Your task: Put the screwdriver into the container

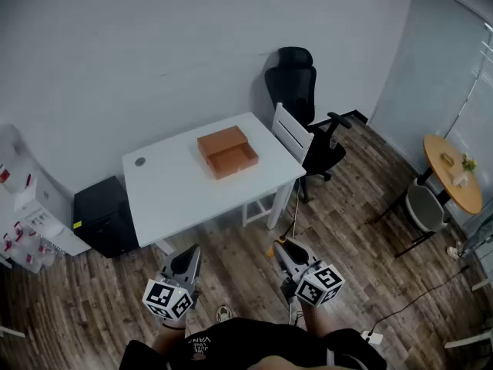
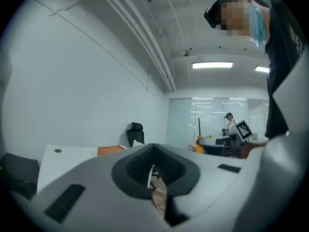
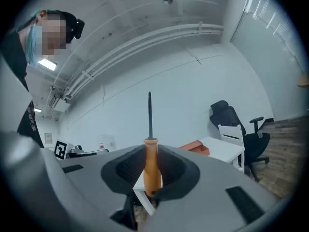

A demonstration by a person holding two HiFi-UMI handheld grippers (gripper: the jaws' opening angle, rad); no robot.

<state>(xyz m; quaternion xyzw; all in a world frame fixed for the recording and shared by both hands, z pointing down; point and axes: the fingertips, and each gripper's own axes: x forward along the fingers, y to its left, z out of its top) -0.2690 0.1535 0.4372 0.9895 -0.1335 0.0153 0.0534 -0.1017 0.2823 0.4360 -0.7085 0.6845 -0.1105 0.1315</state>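
An orange-handled screwdriver (image 3: 152, 170) stands upright between the jaws of my right gripper (image 3: 150, 178), its dark shaft (image 3: 149, 115) pointing up. In the head view the right gripper (image 1: 280, 247) hovers over the wood floor, short of the white table (image 1: 177, 187). The orange open container (image 1: 227, 151) sits on the table's far right part and also shows in the right gripper view as the container (image 3: 195, 148). My left gripper (image 1: 189, 254) is held beside the right one over the floor. Its jaws (image 2: 153, 170) are shut with nothing in them. The container (image 2: 110, 150) shows low at the left in that view.
A white chair (image 1: 293, 133) and a black office chair (image 1: 296, 75) stand at the table's right end. A black cabinet (image 1: 104, 214) sits left of the table. A round wooden table (image 1: 451, 172) is far right. A person (image 2: 228, 122) stands in the distance.
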